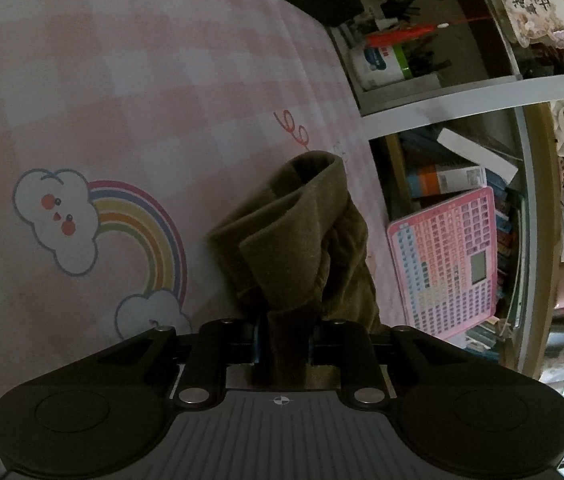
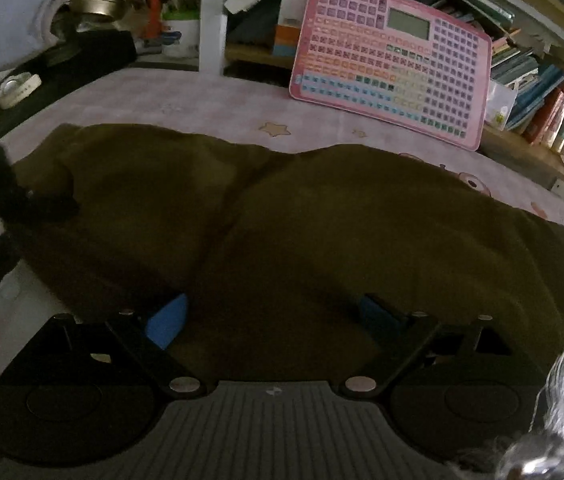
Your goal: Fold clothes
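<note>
Right now my left gripper (image 1: 282, 344) is clamped on a bunched edge of the olive-brown garment (image 2: 282, 232), with the cloth pinched between the 2 blue-padded fingers and rising in a loose roll ahead of them. My right gripper (image 2: 271, 320) stands wide, its fingers spread over the cloth and pinching nothing. The garment lies spread across the pink checked bed sheet (image 1: 121, 80), reaching toward the far edge of the bed by the shelves.

I judge this to be the start of a fold: 1 edge is lifted and the rest is flat. The next move calls for my right gripper to close on the near edge, so both ends travel together and the fold lands square.

A pink button-grid learning pad (image 2: 394, 64) leans at the far edge of the bed, just beyond the cloth, and could be knocked if the fold swings wide. A dark shape at the left of the right wrist view is probably my left gripper, though the light is too dim to be sure. Bookshelves (image 1: 462, 184) crowd the space behind.
</note>
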Available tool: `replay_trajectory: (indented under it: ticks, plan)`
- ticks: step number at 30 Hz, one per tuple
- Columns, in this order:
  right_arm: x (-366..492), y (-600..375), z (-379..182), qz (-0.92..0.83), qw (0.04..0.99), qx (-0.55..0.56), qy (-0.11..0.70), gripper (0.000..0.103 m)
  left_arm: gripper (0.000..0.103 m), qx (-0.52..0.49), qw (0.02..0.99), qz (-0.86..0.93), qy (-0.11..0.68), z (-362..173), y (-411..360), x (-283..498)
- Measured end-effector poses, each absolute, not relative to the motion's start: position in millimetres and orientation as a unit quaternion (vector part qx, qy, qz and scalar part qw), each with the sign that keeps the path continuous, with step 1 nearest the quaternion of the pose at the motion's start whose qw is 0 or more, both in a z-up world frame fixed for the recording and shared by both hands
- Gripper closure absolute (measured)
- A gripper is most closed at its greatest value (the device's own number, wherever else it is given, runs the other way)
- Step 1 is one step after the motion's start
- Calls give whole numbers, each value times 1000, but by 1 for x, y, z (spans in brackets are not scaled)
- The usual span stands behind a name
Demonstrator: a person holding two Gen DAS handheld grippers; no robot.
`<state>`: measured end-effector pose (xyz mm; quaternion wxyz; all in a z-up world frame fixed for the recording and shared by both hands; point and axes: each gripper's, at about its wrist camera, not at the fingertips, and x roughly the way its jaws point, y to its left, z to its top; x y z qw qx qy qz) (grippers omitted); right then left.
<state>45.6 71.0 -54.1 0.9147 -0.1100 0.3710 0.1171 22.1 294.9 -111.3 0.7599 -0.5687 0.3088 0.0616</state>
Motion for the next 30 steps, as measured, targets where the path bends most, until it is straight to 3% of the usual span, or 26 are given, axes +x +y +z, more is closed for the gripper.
replay_trajectory:
  ticks: [8,16,23,27,29,30]
  plan:
    - [60,58,-58,135,906,-63,397,2,93,-510,797,87,312,-94,280,27]
    - [53,6,-34,171,901,-33,398,2,95,-249,927,74,270,-10,209,29]
    - [47,-90,-25,178,896,29,406,2,95,-37,966,53,252,30,118,22]
    - [45,-136,-26,172,895,57,408,2,92,70,960,37,270,32,57,25]
    - [46,-155,-27,168,893,71,411,2,86,96,952,29,288,27,32,26]
    - [47,-165,-28,165,892,79,414,2,76,90,948,25,303,24,24,26]
